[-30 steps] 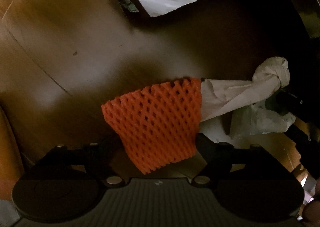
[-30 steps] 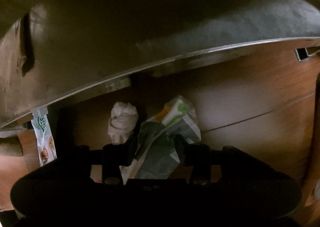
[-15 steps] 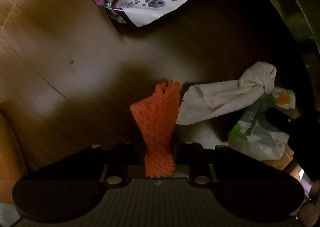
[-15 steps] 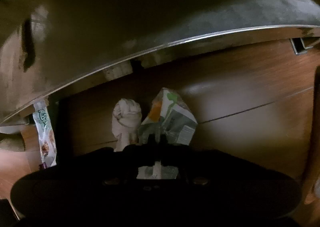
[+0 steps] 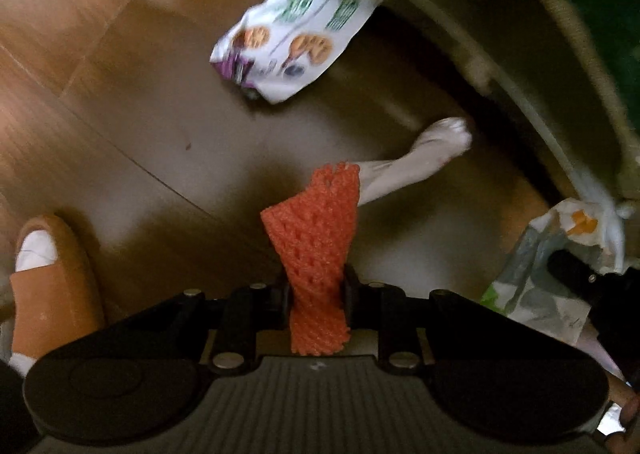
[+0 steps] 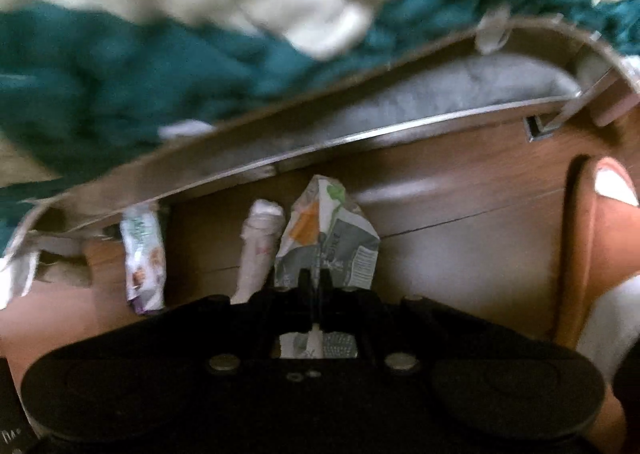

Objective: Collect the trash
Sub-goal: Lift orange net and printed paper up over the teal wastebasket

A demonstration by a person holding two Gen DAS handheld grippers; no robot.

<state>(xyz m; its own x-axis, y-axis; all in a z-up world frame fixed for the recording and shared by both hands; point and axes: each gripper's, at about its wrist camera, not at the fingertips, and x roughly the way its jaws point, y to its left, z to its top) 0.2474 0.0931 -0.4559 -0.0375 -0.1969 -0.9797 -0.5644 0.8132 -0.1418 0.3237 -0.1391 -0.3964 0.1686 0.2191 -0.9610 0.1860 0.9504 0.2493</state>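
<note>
My left gripper (image 5: 316, 286) is shut on an orange foam net (image 5: 314, 230), held upright above the wooden floor. A knotted white tissue (image 5: 416, 161) lies on the floor just behind it. A white and purple snack bag (image 5: 292, 49) lies further back. My right gripper (image 6: 316, 282) is shut on a crumpled white, green and orange wrapper (image 6: 330, 238), also seen at the right of the left wrist view (image 5: 548, 266). The tissue (image 6: 260, 242) and the snack bag (image 6: 144, 258) lie to its left.
A sofa edge with a metal rail (image 6: 360, 137) curves across the back, with teal and cream fabric (image 6: 160, 65) on top. The sofa edge (image 5: 520, 93) also runs along the upper right of the left wrist view. An orange slipper (image 5: 52, 286) with a white sock stands left; another (image 6: 596, 246) right.
Both grippers have lifted and pulled back with their trash, so the sofa top and slippers have come into view. The tissue stays on the floor.
</note>
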